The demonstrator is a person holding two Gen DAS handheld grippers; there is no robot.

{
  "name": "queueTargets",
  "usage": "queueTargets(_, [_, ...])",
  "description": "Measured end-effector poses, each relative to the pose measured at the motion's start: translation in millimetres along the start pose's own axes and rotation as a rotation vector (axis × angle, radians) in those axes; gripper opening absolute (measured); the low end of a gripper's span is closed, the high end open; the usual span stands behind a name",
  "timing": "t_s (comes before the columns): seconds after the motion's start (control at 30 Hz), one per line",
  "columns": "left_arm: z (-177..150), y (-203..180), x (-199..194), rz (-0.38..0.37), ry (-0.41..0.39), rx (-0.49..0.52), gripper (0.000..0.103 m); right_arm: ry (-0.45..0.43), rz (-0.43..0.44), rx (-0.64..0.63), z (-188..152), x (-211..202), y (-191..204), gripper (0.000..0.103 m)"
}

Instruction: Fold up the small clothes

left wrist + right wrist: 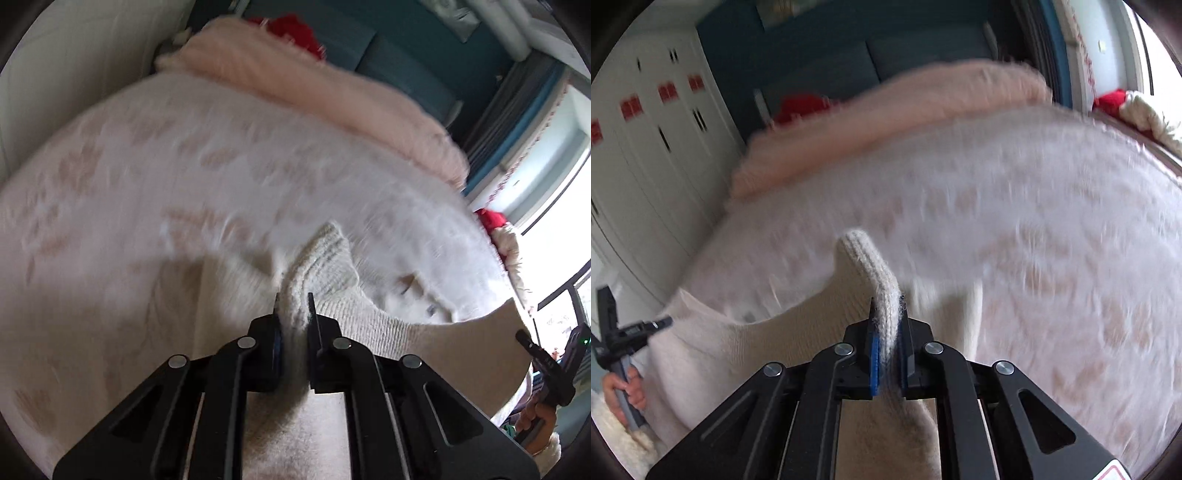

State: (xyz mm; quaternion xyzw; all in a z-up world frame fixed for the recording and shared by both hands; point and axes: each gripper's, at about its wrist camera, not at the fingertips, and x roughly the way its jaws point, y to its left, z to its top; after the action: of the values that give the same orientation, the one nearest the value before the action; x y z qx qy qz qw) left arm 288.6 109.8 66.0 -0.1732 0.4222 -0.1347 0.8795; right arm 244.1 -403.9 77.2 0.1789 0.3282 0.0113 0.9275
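Both my tongs pinch the cream ribbed knit garment.
My left gripper and right gripper hold it above the pale floral-patterned fuzzy bedspread.

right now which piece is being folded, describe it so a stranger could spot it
Start at the big bed with the white, faintly patterned blanket and the pink throw at its far side. Held above it is a cream ribbed knit garment, clamped by the left hand-held gripper and the right hand-held gripper. Its ribbed knit and plain cream colour set it apart from the fuzzy bedding.
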Motion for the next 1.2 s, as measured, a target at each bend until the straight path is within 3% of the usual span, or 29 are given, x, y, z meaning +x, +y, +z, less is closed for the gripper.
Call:
queueTargets(0.07, [22.4, -6.3, -1.0, 0.010, -0.035, 0.004, 0.008, -0.034, 0.007, 0.029, 21.0, -1.9, -2.5, 0.007])
queueTargets(0.13, [43.8, -9.3, 12.9, 0.058, -0.055, 0.010, 0.009, -0.036, -0.039, 0.047, 37.4, 14.4, -12.1, 0.007])
queueTargets(0.23, [55.6, 3.9, 54.2, 0.111, 0.004, -0.026, 0.011, 0.082, -0.069, 0.164, 32.0, 80.1, -47.6, 0.008])
queueTargets(0.33, [35.1, 22.3, 114.1, 0.227, 0.128, -0.048, 0.013, 0.253, -0.189, 0.199, -0.1, 140.4, -69.4, 0.009])
queueTargets(0.4, [7.6, 25.9, 135.9, 0.309, 0.191, 0.005, 0.014, 0.250, -0.218, 0.173, -13.1, 143.7, -66.9, 0.013])
queueTargets(0.43, [1.7, 25.7, 132.8, 0.299, 0.176, 0.009, 0.016, 0.207, -0.201, 0.182, -14.5, 131.1, -62.9, 0.019])
queueTargets(0.47, [-4.8, 25.3, 120.4, 0.271, 0.142, 0.005, 0.024, 0.179, -0.189, 0.176, -15.0, 115.4, -57.2, 0.029])
queueTargets(0.5, [-8.3, 26.1, 107.3, 0.254, 0.124, -0.003, 0.045, 0.155, -0.183, 0.158, -16.0, 101.8, -52.5, 0.033])
queueTargets(0.57, [-16.9, 31.3, 71.3, 0.213, 0.074, -0.037, 0.061, 0.098, -0.183, 0.095, -23.6, 64.8, -40.7, 0.052])
queueTargets(0.63, [-29.5, 36.9, 37.5, 0.172, 0.045, -0.075, 0.069, 0.067, -0.191, 0.055, -43.3, 27.0, -34.3, 0.061])
queueTargets(0.77, [-81.9, 68.3, -17.9, 0.053, 0.048, -0.296, 0.079, 0.086, -0.144, 0.126, -109.9, -26.5, -35.1, 0.064])
queueTargets(0.97, [-157.3, 90.4, -37.9, -0.036, 0.044, -0.571, 0.085, 0.209, -0.032, 0.231, -171.0, -23.5, -24.2, 0.064])
queueTargets(1.07, [-150.0, 72.0, -25.0, -0.039, 0.034, -0.538, 0.086, 0.212, 0.025, 0.225, -171.4, -11.7, -10.6, 0.065])
queueTargets(1.2, [-123.0, 54.2, 0.8, -0.052, 0.006, -0.547, 0.091, 0.185, 0.078, 0.395, -154.1, 17.1, -24.0, 0.069])
